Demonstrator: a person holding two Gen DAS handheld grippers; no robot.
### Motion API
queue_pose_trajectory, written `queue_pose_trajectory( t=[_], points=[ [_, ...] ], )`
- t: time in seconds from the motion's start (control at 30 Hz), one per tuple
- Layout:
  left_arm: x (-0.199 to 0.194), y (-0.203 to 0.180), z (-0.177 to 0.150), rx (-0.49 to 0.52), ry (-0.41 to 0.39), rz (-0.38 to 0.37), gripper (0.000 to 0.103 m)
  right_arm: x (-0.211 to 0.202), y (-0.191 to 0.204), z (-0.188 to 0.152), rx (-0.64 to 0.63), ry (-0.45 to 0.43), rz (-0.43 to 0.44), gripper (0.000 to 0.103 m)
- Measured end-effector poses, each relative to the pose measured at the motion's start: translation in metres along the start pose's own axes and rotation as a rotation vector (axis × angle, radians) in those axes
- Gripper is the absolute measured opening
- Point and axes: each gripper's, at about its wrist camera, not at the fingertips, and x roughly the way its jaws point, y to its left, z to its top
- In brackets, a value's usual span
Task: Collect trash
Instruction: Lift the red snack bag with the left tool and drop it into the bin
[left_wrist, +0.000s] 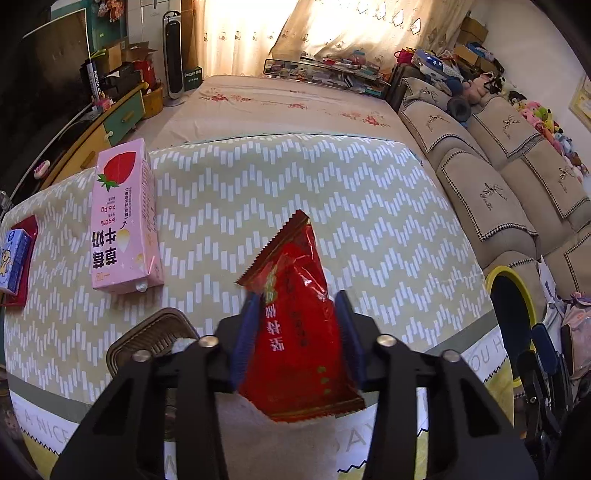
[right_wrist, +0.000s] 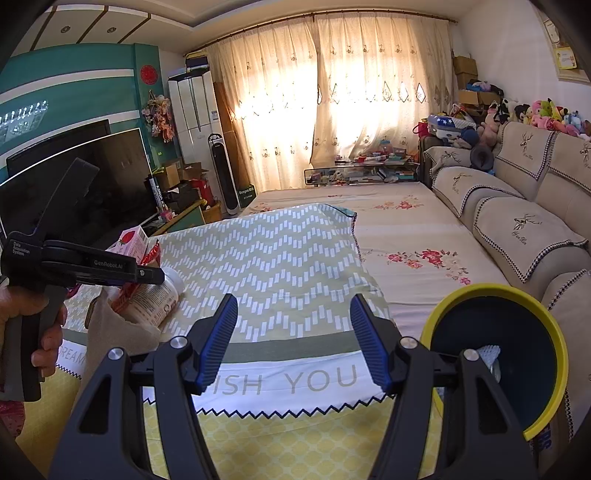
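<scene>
A red snack wrapper (left_wrist: 295, 325) stands between the blue pads of my left gripper (left_wrist: 297, 295), which is shut on its sides; its serrated tip points away over the zigzag tablecloth (left_wrist: 295, 177). In the right wrist view the left gripper (right_wrist: 149, 275) is at the left, held by a hand (right_wrist: 48, 332), with the red wrapper (right_wrist: 152, 254) poking up at its tip. My right gripper (right_wrist: 293, 301) stands open with nothing between its fingers, just left of a yellow-rimmed dark bin (right_wrist: 550, 332). A pink strawberry milk carton (left_wrist: 125, 218) lies on the cloth at the left.
A small blue carton (left_wrist: 14, 258) rests on a red item at the far left edge. A bottle (right_wrist: 155, 299) lies by a beige bag (right_wrist: 122, 332) near the left gripper. A white scrap (right_wrist: 489, 356) is in the bin. A sofa (left_wrist: 498, 177) lines the right side.
</scene>
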Motion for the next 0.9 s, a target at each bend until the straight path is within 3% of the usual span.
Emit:
queue_pose_trajectory(
  t=[0.13,0.43,0.7,0.73,0.9],
  points=[
    [-0.01,-0.001,-0.001,0.015,-0.046,0.012,0.023,0.001,0.0,0.0,0.001,-0.001,0.005,0.061],
    [-0.067,-0.014,-0.001,0.068,-0.212,0.0,0.019,0.002,0.003,0.001,0.002,-0.012,0.009,0.061],
    [-0.104,-0.054,0.003,0.149,-0.281,-0.106,0.019,-0.048,-0.001,-0.019,0.001,-0.12,0.021,0.063],
    [-0.105,-0.064,0.003,0.166,-0.28,-0.126,0.019,-0.058,-0.004,-0.023,0.001,-0.14,0.012,0.069],
    [-0.101,-0.124,-0.002,0.256,-0.261,-0.237,0.019,-0.106,-0.027,-0.037,0.004,-0.235,-0.068,0.073]
  ],
)
